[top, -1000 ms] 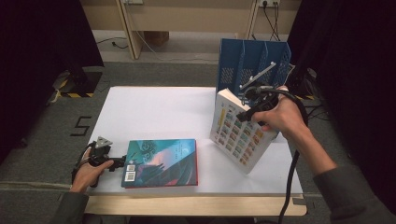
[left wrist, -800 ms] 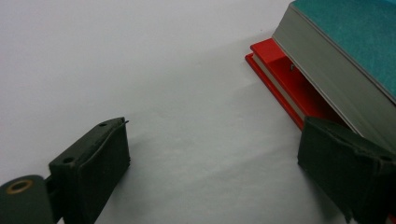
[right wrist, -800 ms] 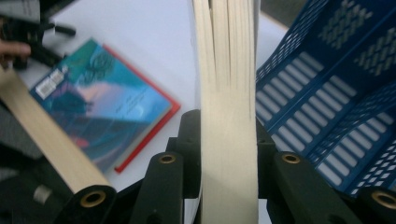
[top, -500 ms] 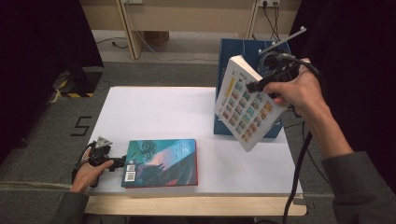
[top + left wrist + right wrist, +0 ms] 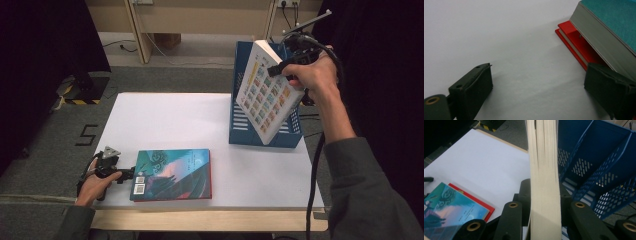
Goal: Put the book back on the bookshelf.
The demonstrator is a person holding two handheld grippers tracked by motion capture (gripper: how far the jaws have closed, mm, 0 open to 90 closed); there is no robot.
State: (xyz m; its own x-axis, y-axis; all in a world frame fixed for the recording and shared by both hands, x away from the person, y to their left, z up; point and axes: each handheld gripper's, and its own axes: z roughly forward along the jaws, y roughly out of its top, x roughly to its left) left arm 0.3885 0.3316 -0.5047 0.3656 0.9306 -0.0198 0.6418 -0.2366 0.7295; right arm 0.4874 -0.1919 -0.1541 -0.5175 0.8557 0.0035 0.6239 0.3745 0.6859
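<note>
A thick white book [image 5: 265,95] with a colourful tiled cover hangs tilted in front of and over the blue file rack [image 5: 260,137]. My right gripper [image 5: 277,67] is shut on its upper edge. In the right gripper view the page block [image 5: 544,165] runs up between the jaws of my right gripper [image 5: 544,195], with the rack's slots [image 5: 599,157] beside it. A teal book [image 5: 172,172] lies flat on a red book [image 5: 576,42] near the table's front. My left gripper [image 5: 125,175] rests open at their left edge. In the left gripper view, the left gripper [image 5: 540,75] stands wide, one jaw beside the teal book [image 5: 614,22].
The white table [image 5: 175,120] has bare room between the flat books and the rack. The rack stands at the table's right side, near the far edge. Grey floor and wooden furniture legs lie beyond the table.
My right hand has lifted the white book off the table and carried it up and toward the rack. The left gripper and the flat books have stayed put.
</note>
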